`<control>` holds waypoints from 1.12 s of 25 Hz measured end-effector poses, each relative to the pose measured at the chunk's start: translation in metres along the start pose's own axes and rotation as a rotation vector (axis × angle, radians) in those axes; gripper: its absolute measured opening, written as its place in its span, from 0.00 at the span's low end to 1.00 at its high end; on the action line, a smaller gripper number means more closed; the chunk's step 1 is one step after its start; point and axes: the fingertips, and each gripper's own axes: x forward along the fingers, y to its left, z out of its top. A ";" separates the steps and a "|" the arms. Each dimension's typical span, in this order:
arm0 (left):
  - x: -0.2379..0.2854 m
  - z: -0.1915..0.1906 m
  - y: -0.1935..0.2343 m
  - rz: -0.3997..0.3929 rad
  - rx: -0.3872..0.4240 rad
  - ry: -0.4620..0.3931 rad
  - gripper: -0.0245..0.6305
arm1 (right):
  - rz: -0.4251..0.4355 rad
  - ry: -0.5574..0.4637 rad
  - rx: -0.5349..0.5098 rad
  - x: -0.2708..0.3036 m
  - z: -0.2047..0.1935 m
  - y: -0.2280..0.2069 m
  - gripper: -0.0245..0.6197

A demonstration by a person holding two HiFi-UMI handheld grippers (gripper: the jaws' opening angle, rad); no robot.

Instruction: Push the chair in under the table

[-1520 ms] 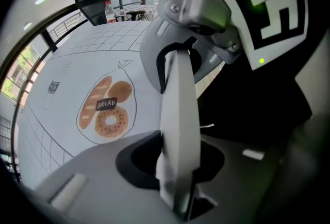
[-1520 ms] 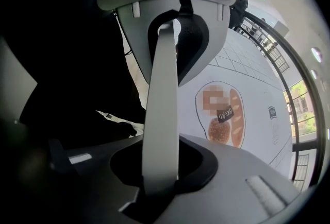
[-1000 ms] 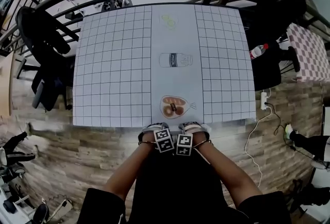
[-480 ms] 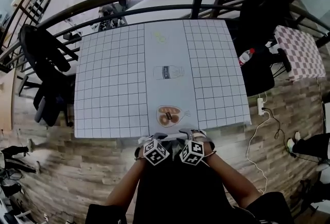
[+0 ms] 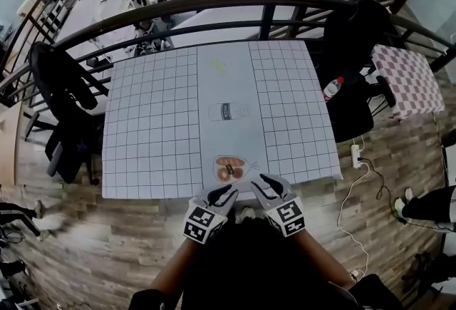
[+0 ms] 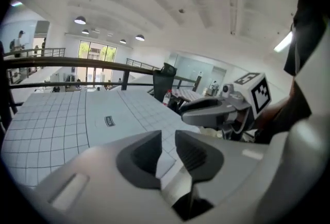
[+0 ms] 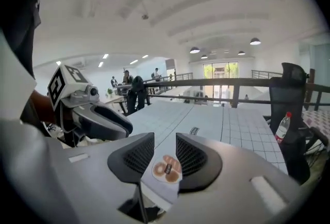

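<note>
Hanging side by side at the near edge of the surface [image 5: 157, 123], the left gripper [image 5: 224, 193] and the right gripper [image 5: 269, 186] point out over it and a little downward, with their tips splayed apart. Each gripper view shows its own jaws standing open with a narrow gap. Nothing is between them, and only the gridded cover shows through. Both pairs have just been closing somewhat, on nothing.

The chair to be pushed cannot be picked out for certain. A dark mass [image 5: 246, 259] fills the space below the grippers and between the person's arms [image 5: 171, 273], right up to the surface's near edge. I cannot tell whether it is a chair back or dark clothing.

A printed plate of pastries [image 5: 229, 168] lies on the cover just ahead of the tips, with a printed bottle [image 5: 229, 111] farther along the middle strip. A curved dark railing [image 5: 214, 2] runs past the far edge.

A left-hand office chair [image 5: 64, 102] draped with a dark garment stands close beside the surface. A right-hand office chair [image 5: 356, 38], also draped, stands by the far right corner, with a red-capped plastic bottle [image 5: 332, 88] on it. Beyond that chair is a red-checked cloth [image 5: 410, 77]. A power strip [image 5: 355, 155] with a white cable lies on the plank floor [image 5: 107, 230] by the near right corner.
</note>
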 end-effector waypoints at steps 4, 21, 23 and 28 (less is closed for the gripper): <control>-0.018 0.056 -0.013 -0.011 0.025 -0.138 0.14 | -0.060 -0.117 0.031 -0.017 0.052 -0.011 0.15; -0.106 0.186 0.006 0.295 0.146 -0.609 0.05 | -0.138 -0.494 -0.031 -0.060 0.186 0.015 0.04; -0.112 0.184 0.011 0.344 0.159 -0.611 0.05 | -0.123 -0.507 -0.039 -0.058 0.189 0.020 0.04; -0.114 0.182 0.025 0.388 0.151 -0.611 0.05 | -0.135 -0.514 -0.049 -0.053 0.191 0.021 0.04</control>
